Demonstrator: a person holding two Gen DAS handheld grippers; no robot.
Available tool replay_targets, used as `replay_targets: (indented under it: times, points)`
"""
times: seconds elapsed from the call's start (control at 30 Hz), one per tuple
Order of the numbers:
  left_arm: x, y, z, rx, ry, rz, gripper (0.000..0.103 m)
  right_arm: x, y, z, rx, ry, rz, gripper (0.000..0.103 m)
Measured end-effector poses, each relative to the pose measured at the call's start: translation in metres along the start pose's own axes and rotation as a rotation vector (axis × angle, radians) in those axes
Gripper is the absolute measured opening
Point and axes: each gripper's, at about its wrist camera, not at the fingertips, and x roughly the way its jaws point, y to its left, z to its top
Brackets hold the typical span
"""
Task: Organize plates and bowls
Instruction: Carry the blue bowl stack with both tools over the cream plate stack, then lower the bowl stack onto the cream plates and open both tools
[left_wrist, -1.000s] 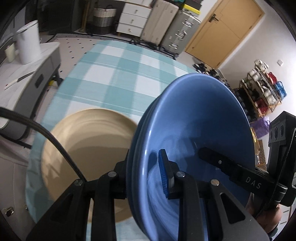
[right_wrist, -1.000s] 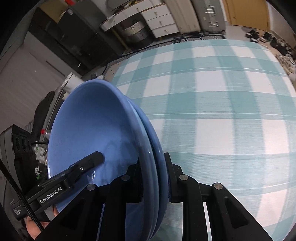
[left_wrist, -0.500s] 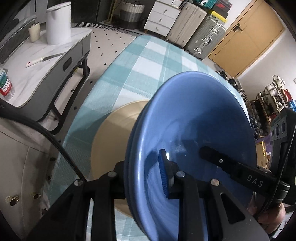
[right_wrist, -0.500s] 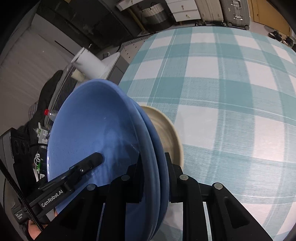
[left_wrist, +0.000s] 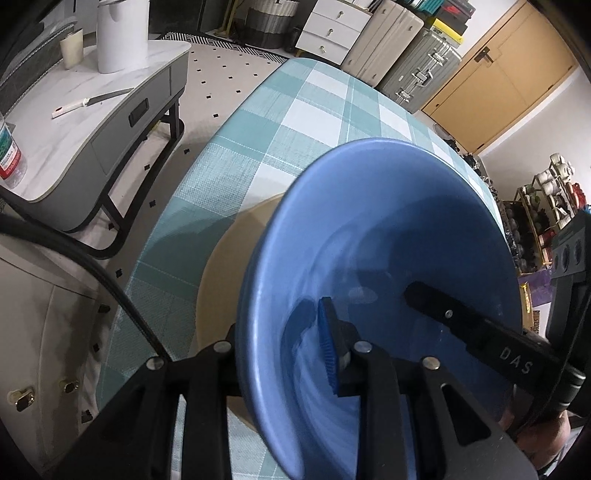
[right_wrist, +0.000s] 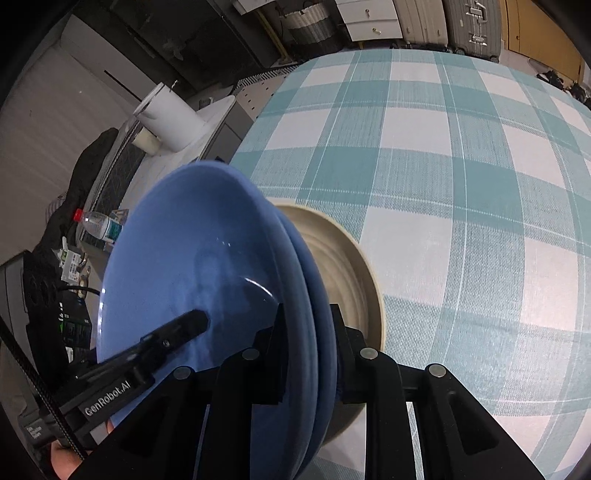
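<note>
We see a teal-and-white checked tablecloth (right_wrist: 461, 155) over the table. Just above it, a round beige ceramic plate (right_wrist: 347, 280) lies flat. Over that plate, two stacked blue ceramic bowls (left_wrist: 388, 240), nested and tilted. Left gripper (left_wrist: 284, 347) clamps the stack's rim on one side; right gripper (right_wrist: 306, 354) clamps the opposite rim. Whether the stack touches the beige plate we cannot tell.
</note>
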Motion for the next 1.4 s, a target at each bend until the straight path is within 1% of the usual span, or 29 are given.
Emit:
replay_targets:
  times: [0.03,0.07,0.1,0.13,0.17,0.27,0.3,0.33,0.4,0.43,0.5,0.6,0.73,0.87,0.97,1.0,1.03,1.07,1.1,1.13,1.2,1.27,1.3,1.4]
  points:
    - [-0.002,-0.002,0.0,0.011,-0.026,0.046,0.027,0.0,0.001,0.001,-0.004,-0.006,0.0,0.022]
    - [-0.004,-0.003,-0.001,0.023,-0.043,0.076,0.027,-0.002,0.002,0.002,-0.01,-0.013,0.002,0.023]
    - [-0.004,-0.004,-0.001,0.032,-0.049,0.086,0.03,-0.001,0.003,0.003,-0.014,-0.022,0.005,0.025]
    - [-0.004,-0.004,-0.001,0.028,-0.046,0.074,0.034,-0.001,0.005,0.004,-0.019,-0.03,0.001,0.025]
    - [-0.004,-0.002,-0.001,0.021,-0.046,0.069,0.036,-0.002,0.006,0.003,-0.023,-0.034,-0.002,0.025]
    - [-0.005,0.0,0.001,0.019,-0.054,0.086,0.047,-0.005,0.005,0.002,-0.027,-0.055,0.002,0.026]
    - [-0.005,0.001,0.001,0.013,-0.054,0.088,0.051,-0.006,0.004,0.003,-0.028,-0.063,-0.004,0.028]
    - [-0.006,0.003,0.001,0.008,-0.057,0.09,0.051,-0.008,0.004,0.002,-0.029,-0.069,-0.007,0.035]
    - [-0.008,0.006,0.002,0.005,-0.062,0.102,0.051,-0.013,0.003,0.001,-0.037,-0.096,0.003,0.044]
    - [-0.01,0.008,0.003,0.0,-0.066,0.109,0.051,-0.018,0.003,0.0,-0.039,-0.112,0.01,0.047]
    - [-0.015,0.012,0.004,-0.017,-0.076,0.103,0.052,-0.024,0.003,-0.001,-0.042,-0.143,0.017,0.049]
    - [-0.03,0.017,0.003,-0.034,-0.119,0.1,0.053,-0.034,0.002,-0.002,-0.043,-0.19,0.01,0.05]
    - [-0.049,0.019,0.002,-0.036,-0.175,0.116,0.053,-0.049,0.001,-0.004,-0.056,-0.253,-0.006,0.05]
    - [-0.067,0.014,-0.004,-0.024,-0.246,0.134,0.054,-0.075,-0.002,-0.011,-0.054,-0.351,0.001,0.05]
    - [-0.076,0.006,-0.012,0.01,-0.291,0.128,0.057,-0.092,-0.002,-0.018,-0.069,-0.399,0.013,0.058]
    - [-0.078,0.001,-0.015,0.031,-0.308,0.132,0.061,-0.099,-0.001,-0.022,-0.078,-0.42,0.014,0.066]
    - [-0.079,-0.005,-0.02,0.06,-0.328,0.145,0.068,-0.107,-0.001,-0.026,-0.088,-0.442,0.009,0.074]
    - [-0.08,-0.012,-0.023,0.092,-0.344,0.159,0.072,-0.113,0.0,-0.031,-0.099,-0.466,0.002,0.077]
    - [-0.082,-0.019,-0.027,0.127,-0.363,0.167,0.079,-0.12,0.001,-0.037,-0.107,-0.49,-0.005,0.08]
    - [-0.085,-0.027,-0.033,0.164,-0.39,0.166,0.079,-0.126,0.002,-0.042,-0.114,-0.508,-0.009,0.082]
    - [-0.091,-0.037,-0.042,0.194,-0.417,0.149,0.08,-0.138,0.003,-0.054,-0.142,-0.543,-0.017,0.083]
    - [-0.097,-0.044,-0.05,0.201,-0.44,0.12,0.085,-0.147,0.002,-0.065,-0.153,-0.568,-0.027,0.084]
    - [-0.101,-0.047,-0.053,0.202,-0.452,0.11,0.093,-0.151,0.001,-0.072,-0.157,-0.58,-0.034,0.086]
    - [-0.113,-0.058,-0.065,0.214,-0.508,0.101,0.096,-0.162,-0.003,-0.087,-0.144,-0.573,-0.05,0.086]
